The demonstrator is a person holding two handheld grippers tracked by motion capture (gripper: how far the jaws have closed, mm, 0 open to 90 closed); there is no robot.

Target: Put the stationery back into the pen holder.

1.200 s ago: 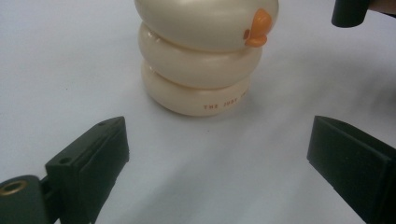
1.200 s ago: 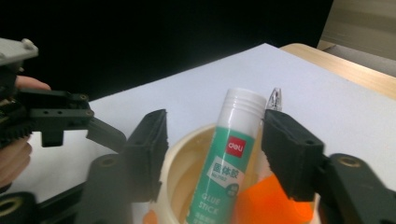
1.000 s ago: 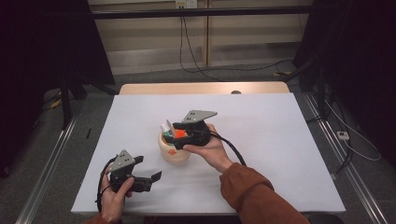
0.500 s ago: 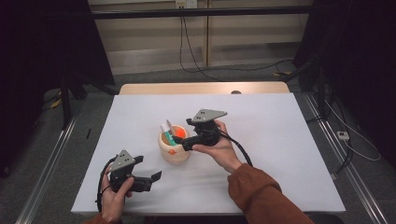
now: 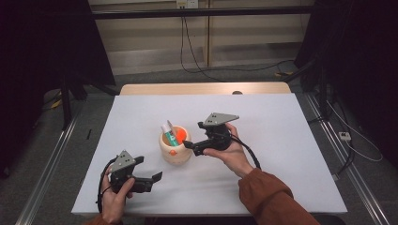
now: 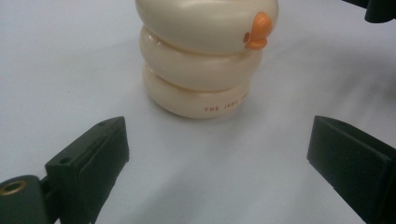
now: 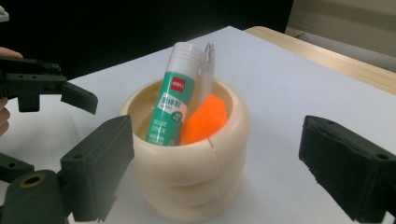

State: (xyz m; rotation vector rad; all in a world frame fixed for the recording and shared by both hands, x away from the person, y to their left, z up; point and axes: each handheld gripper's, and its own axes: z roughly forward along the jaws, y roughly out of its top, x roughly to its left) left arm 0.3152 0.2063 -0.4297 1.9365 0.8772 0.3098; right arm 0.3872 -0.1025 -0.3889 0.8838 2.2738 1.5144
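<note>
— Three things stand in the cream ringed pot (image 5: 175, 150) at the middle of the worktop (image 5: 291, 140): a green glue stick (image 7: 169, 100), a clear pen (image 7: 207, 65) and an orange block (image 7: 205, 119). Are you holding any of them?

— No. My right gripper (image 5: 193, 146) sits just right of the pot, its jaws have just been opening, and they stand wide apart with nothing pressed between them. My left gripper (image 5: 151, 180) waits near me on the left, jaws apart and empty too, with the pot a little beyond them.

— What could go wrong from here?

— I think the pot is light. If my right jaws brush its rim while I pull away, it could tip and spill everything. The glue stick leans on the rim, so a knock there might flick it out onto the worktop.
</note>
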